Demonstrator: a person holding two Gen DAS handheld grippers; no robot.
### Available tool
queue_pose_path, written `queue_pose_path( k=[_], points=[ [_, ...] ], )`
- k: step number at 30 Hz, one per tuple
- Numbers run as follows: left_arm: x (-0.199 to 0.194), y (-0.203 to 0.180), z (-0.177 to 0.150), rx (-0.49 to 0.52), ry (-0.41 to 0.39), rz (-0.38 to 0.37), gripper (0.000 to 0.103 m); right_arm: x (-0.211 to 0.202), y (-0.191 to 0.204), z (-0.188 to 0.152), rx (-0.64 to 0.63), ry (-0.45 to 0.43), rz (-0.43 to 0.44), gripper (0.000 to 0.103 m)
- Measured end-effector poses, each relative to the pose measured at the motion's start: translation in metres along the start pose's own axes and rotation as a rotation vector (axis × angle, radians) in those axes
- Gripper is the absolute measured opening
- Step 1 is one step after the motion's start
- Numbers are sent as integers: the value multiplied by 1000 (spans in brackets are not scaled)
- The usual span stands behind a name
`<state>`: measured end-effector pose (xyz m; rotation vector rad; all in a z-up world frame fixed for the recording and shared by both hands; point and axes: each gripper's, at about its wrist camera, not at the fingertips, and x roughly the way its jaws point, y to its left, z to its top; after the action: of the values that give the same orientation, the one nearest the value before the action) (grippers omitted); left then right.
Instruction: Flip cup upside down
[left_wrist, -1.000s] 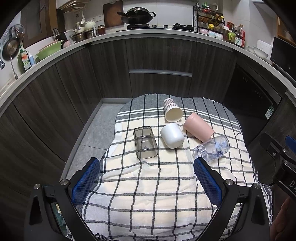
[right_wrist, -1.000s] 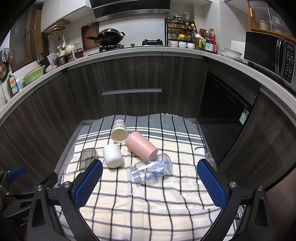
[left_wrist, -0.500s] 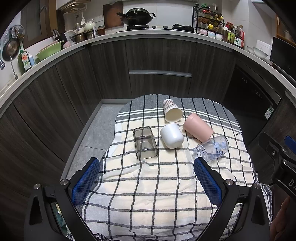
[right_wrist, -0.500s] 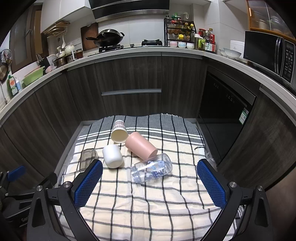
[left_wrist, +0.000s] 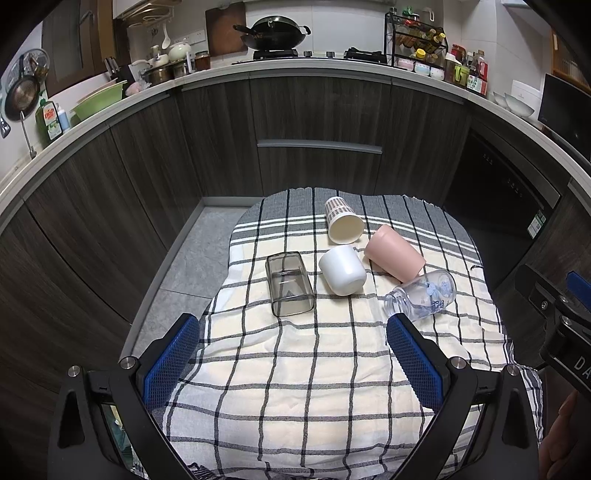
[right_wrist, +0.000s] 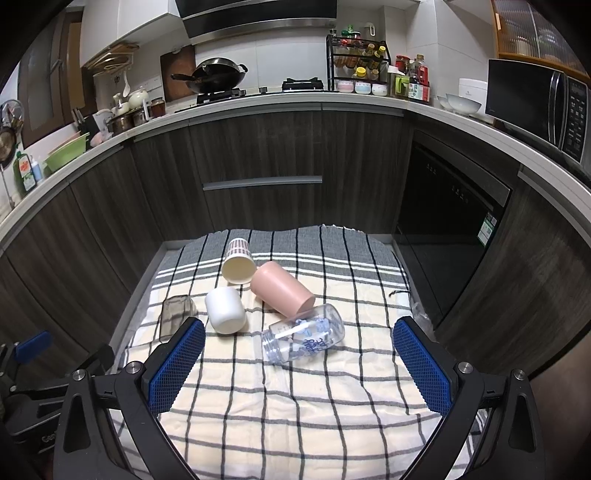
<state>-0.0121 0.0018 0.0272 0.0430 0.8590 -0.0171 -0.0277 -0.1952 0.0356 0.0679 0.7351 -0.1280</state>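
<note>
Several cups lie on their sides on a checked cloth (left_wrist: 295, 369): a smoky square cup (left_wrist: 289, 283), a white cup (left_wrist: 342, 270), a patterned paper cup (left_wrist: 341, 226), a pink cup (left_wrist: 394, 252) and a clear bottle-like cup with blue print (left_wrist: 421, 298). In the right wrist view they show as the smoky cup (right_wrist: 175, 314), white cup (right_wrist: 225, 310), paper cup (right_wrist: 239, 261), pink cup (right_wrist: 282, 289) and clear cup (right_wrist: 304, 338). My left gripper (left_wrist: 291, 363) is open and empty, short of the smoky cup. My right gripper (right_wrist: 299, 367) is open and empty, just short of the clear cup.
The cloth covers a low surface on the kitchen floor. Dark cabinets (right_wrist: 258, 158) curve around behind it, with a dishwasher (right_wrist: 450, 206) at the right. The right gripper's body shows at the right edge of the left wrist view (left_wrist: 554, 317).
</note>
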Motion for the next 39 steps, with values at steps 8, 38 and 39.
queue_pose_path(
  k=[8,38,39],
  points=[
    [-1,0,0,1,-4,1,103,0,0,0,2,0,1,102],
    [40,1,-3,-70,46,102,103,57,9,9,-75,96,43,102],
    [44,0,-3,-75,50,107,103,62,10,10,-84,102,46,102]
  ],
)
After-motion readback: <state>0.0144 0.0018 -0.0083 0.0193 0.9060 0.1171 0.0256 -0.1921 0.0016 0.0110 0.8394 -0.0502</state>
